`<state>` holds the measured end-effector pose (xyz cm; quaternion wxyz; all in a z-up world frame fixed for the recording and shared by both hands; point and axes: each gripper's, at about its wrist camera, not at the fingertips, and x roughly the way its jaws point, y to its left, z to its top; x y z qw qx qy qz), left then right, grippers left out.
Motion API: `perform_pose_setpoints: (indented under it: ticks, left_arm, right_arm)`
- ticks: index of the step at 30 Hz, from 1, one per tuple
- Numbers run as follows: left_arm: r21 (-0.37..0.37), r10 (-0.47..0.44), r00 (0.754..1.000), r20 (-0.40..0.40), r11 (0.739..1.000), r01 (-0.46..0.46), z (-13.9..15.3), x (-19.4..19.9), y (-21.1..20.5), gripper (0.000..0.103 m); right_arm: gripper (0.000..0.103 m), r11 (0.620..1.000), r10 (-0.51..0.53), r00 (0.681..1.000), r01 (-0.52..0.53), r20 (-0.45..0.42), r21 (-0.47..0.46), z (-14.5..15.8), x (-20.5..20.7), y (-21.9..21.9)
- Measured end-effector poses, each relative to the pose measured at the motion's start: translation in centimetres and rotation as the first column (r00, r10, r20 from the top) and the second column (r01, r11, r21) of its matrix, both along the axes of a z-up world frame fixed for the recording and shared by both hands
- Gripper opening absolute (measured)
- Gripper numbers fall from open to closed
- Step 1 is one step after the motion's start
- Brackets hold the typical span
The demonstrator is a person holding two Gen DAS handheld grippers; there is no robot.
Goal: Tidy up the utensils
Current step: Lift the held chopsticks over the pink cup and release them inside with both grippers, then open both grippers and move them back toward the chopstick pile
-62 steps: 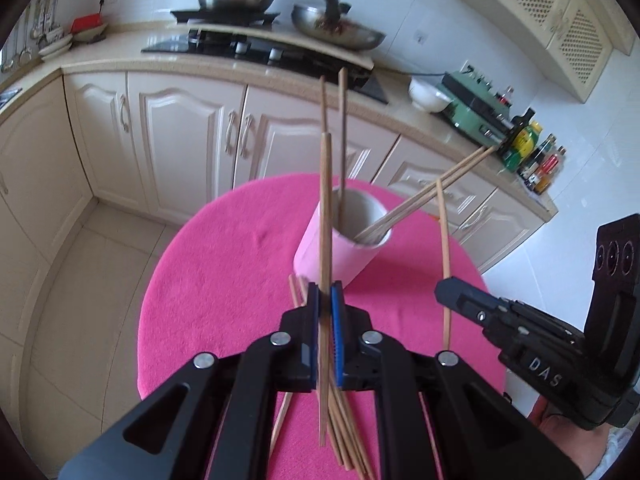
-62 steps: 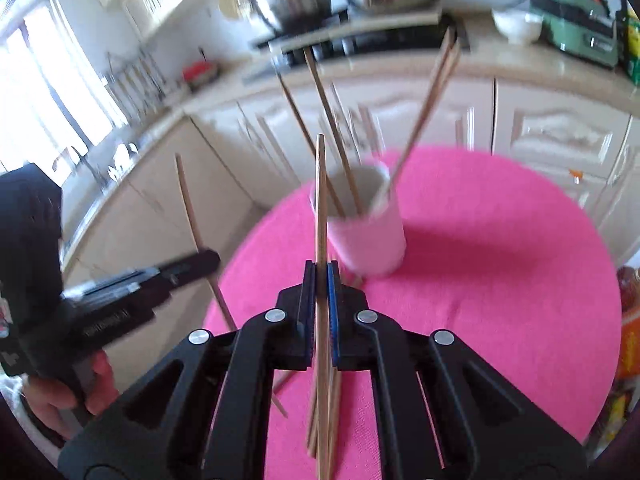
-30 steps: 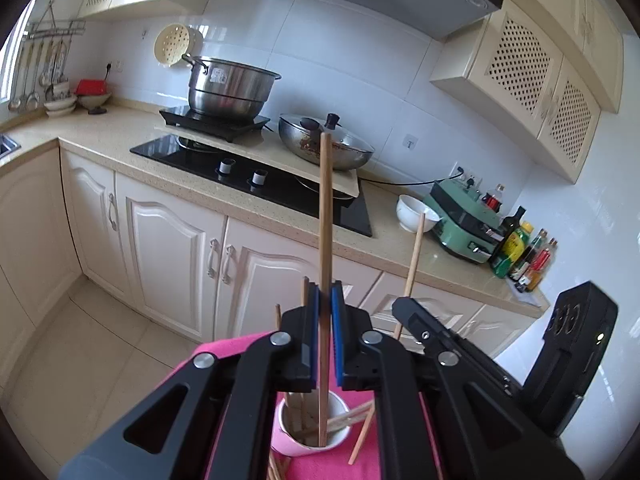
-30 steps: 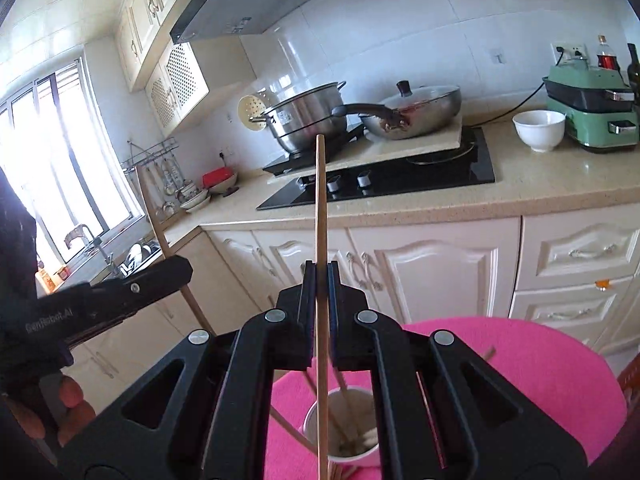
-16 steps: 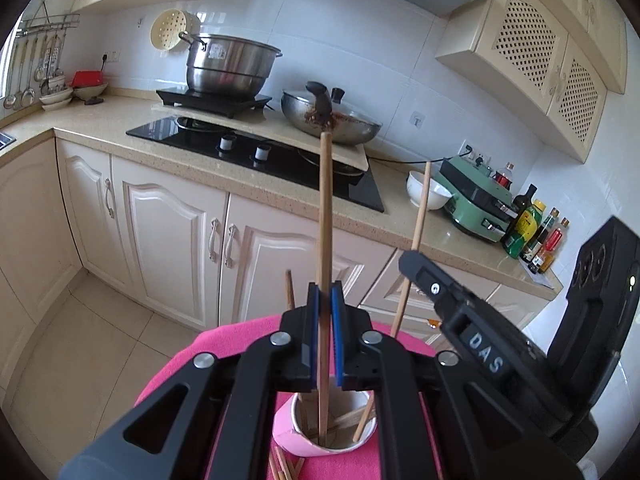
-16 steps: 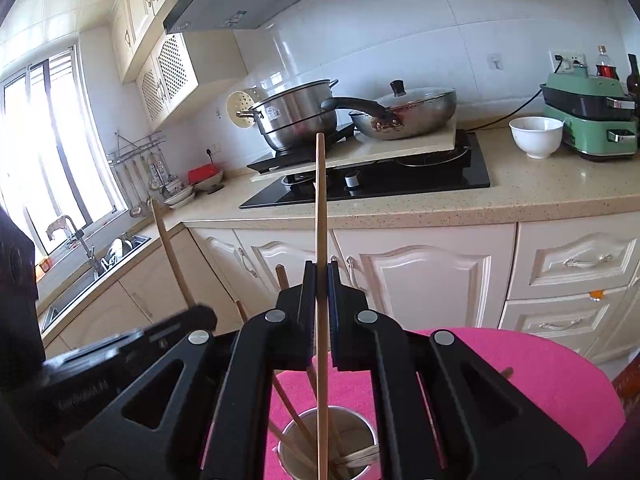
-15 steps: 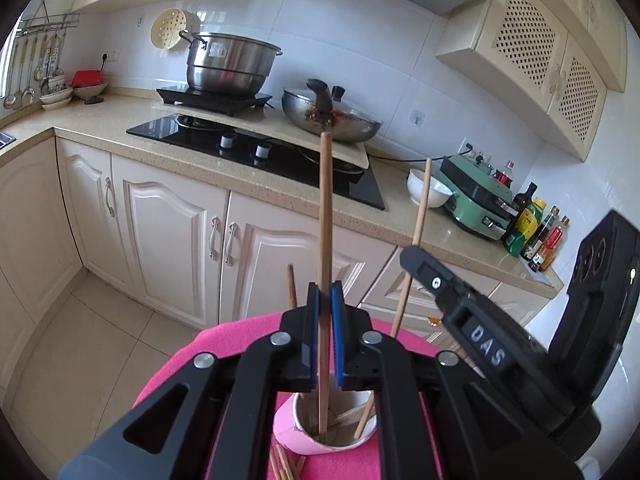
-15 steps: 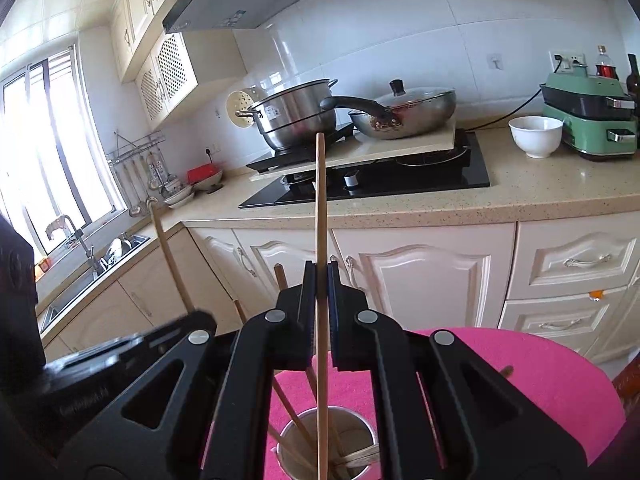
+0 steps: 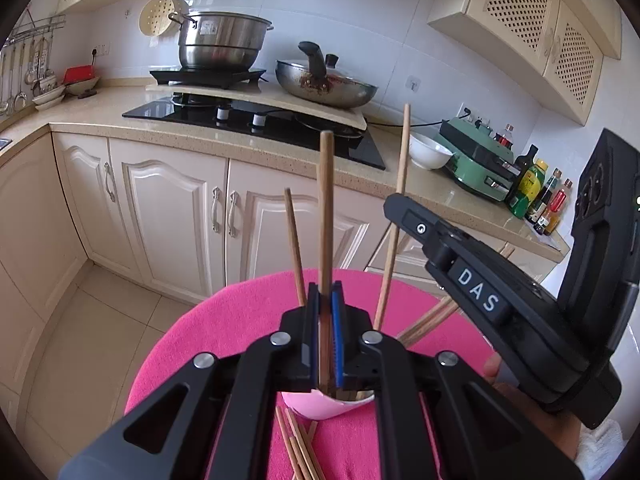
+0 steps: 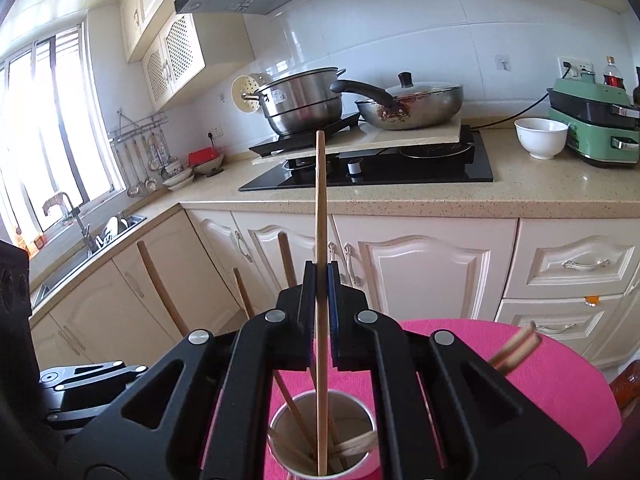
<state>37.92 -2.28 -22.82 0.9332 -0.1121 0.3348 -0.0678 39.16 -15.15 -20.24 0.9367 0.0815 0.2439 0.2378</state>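
Your left claw (image 9: 326, 334) clamped one upright chopstick (image 9: 326, 216), your right claw (image 10: 321, 304) another (image 10: 320, 200); both tips sat below in the pink cup (image 10: 280, 458).

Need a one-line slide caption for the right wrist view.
Right gripper shut on a chopstick, its lower end inside the pink cup on the pink tablecloth.

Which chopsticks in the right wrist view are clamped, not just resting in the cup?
Only the pale upright chopstick, pinched in the right gripper, its lower end inside the pink cup. The other chopsticks lean loose against the rim.
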Motion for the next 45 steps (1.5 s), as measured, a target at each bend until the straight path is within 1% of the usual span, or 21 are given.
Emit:
perform_pose_setpoints:
  ticks: [4,7,15,17,18,19,20,21,26,31,39,45]
  left_arm:
    - [0.012,-0.012,1.000,-0.026,1.000,0.012,-0.9,-0.3,-0.4,0.006]
    - [0.018,-0.010,1.000,-0.025,1.000,0.011,-0.9,-0.6,-0.4,0.006]
    - [0.013,0.004,0.998,-0.057,1.000,-0.004,-0.7,-1.0,-0.3,0.007]
    - [0.024,0.012,0.998,-0.064,1.000,-0.011,-0.6,-1.1,-0.3,0.008]
    - [0.031,0.018,0.997,-0.069,0.999,-0.016,-0.6,-1.2,-0.3,0.009]
    - [0.034,0.022,0.997,-0.071,0.999,-0.020,-0.6,-1.3,-0.3,0.012]
    - [0.035,0.024,0.997,-0.070,0.999,-0.021,-0.5,-1.4,-0.3,0.018]
    - [0.044,0.032,0.997,-0.064,0.999,-0.029,-0.4,-1.6,-0.2,0.021]
    - [0.073,0.060,0.996,-0.059,0.996,-0.056,0.1,-2.3,0.2,0.025]
    - [0.121,0.094,0.994,-0.058,0.989,-0.086,0.3,-3.5,1.1,0.025]
    - [0.163,0.126,0.990,-0.065,0.980,-0.114,0.4,-5.0,2.0,0.025]
    - [0.176,0.136,0.989,-0.061,0.977,-0.124,0.8,-6.0,2.5,0.025]
  right_arm:
    - [0.007,1.000,0.008,1.000,-0.009,-0.005,-0.014,-0.3,-0.6,-0.2]
    - [0.007,1.000,0.013,1.000,-0.013,-0.006,-0.026,-0.3,-1.1,-0.4]
    - [0.006,0.997,0.022,1.000,-0.023,-0.004,-0.069,-0.1,-3.1,-0.9]
    - [0.006,0.996,0.023,1.000,-0.023,0.000,-0.088,-0.1,-3.6,-1.0]
    - [0.006,0.995,0.024,1.000,-0.024,0.001,-0.099,-0.1,-3.9,-1.0]
    - [0.006,0.994,0.024,1.000,-0.024,0.000,-0.103,-0.2,-4.1,-1.1]
    - [0.006,0.994,0.024,1.000,-0.023,-0.001,-0.107,-0.2,-4.4,-1.1]
    - [0.006,0.994,0.024,1.000,-0.024,-0.002,-0.108,-0.2,-4.6,-1.2]
    - [0.006,0.992,0.022,1.000,-0.024,-0.015,-0.128,-0.6,-5.9,-1.3]
    - [0.006,0.989,0.016,1.000,-0.019,-0.026,-0.145,-1.0,-6.8,-1.3]
    - [0.006,0.983,0.012,0.998,-0.022,-0.056,-0.181,-2.4,-7.5,-0.6]
    - [0.006,0.981,0.012,0.996,-0.030,-0.092,-0.192,-3.7,-7.5,-0.1]
